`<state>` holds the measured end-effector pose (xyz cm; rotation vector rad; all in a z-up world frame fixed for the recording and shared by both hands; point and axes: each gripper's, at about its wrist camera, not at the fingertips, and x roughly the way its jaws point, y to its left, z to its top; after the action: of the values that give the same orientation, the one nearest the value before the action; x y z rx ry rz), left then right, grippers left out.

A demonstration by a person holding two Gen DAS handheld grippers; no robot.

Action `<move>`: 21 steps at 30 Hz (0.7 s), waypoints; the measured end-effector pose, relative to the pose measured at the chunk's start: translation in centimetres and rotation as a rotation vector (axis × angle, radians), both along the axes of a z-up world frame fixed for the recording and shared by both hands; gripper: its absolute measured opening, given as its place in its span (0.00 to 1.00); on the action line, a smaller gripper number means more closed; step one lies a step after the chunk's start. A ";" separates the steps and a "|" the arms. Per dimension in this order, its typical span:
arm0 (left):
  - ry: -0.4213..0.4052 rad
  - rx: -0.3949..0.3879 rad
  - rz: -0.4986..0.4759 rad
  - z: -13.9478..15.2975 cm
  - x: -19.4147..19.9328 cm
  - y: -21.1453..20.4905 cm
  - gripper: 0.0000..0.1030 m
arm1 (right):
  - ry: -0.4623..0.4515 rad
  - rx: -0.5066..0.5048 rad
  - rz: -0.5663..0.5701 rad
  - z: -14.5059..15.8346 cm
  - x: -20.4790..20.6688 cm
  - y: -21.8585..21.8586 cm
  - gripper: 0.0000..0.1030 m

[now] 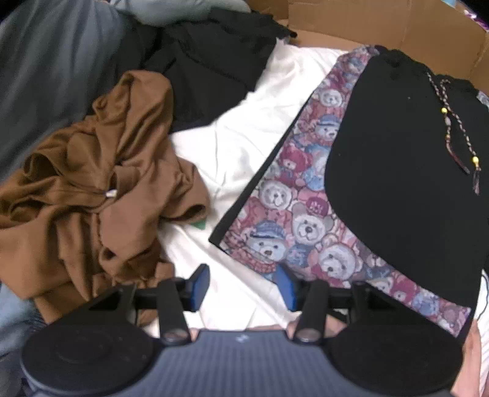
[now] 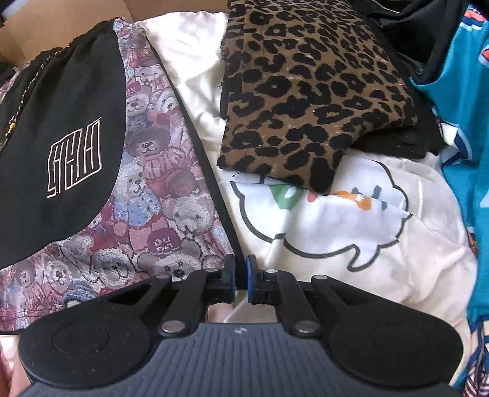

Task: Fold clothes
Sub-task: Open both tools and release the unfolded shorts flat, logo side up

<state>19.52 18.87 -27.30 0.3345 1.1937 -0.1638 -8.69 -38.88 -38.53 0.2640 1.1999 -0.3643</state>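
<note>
Shorts with a teddy-bear print (image 1: 305, 226) (image 2: 159, 189) and a black front panel (image 1: 397, 183) lie flat on a white sheet (image 1: 244, 137). A beaded drawstring (image 1: 452, 131) rests on the panel. My right gripper (image 2: 240, 265) is shut on the black trim along the shorts' right edge, near the bottom corner. In the left wrist view my left gripper (image 1: 241, 278) hangs open over the sheet with nothing between its fingers. Its right finger is just beside the shorts' lower left edge.
A crumpled brown garment (image 1: 91, 198) lies left of the shorts, with black clothes (image 1: 214, 61) and grey fabric (image 1: 45, 76) behind it. A folded leopard-print piece (image 2: 305, 91), a white cartoon-print cloth (image 2: 321, 229) and a teal garment (image 2: 467, 122) lie to the right. Cardboard (image 1: 366, 24) walls the back.
</note>
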 end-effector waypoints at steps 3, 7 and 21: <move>-0.022 -0.009 0.000 0.9 0.3 0.2 0.49 | -0.015 0.018 -0.015 0.9 -0.4 0.3 0.12; -0.044 -0.026 -0.005 1.3 1.1 0.6 0.49 | -0.019 0.007 -0.004 2.0 -1.0 1.2 0.31; -0.042 -0.092 -0.038 -0.8 3.1 1.5 0.49 | -0.074 0.007 0.028 8.6 -0.5 3.2 0.46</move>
<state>22.66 20.39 -28.06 0.2788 1.1352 -0.2424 -9.16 -35.68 -29.95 0.2640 1.1315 -0.3235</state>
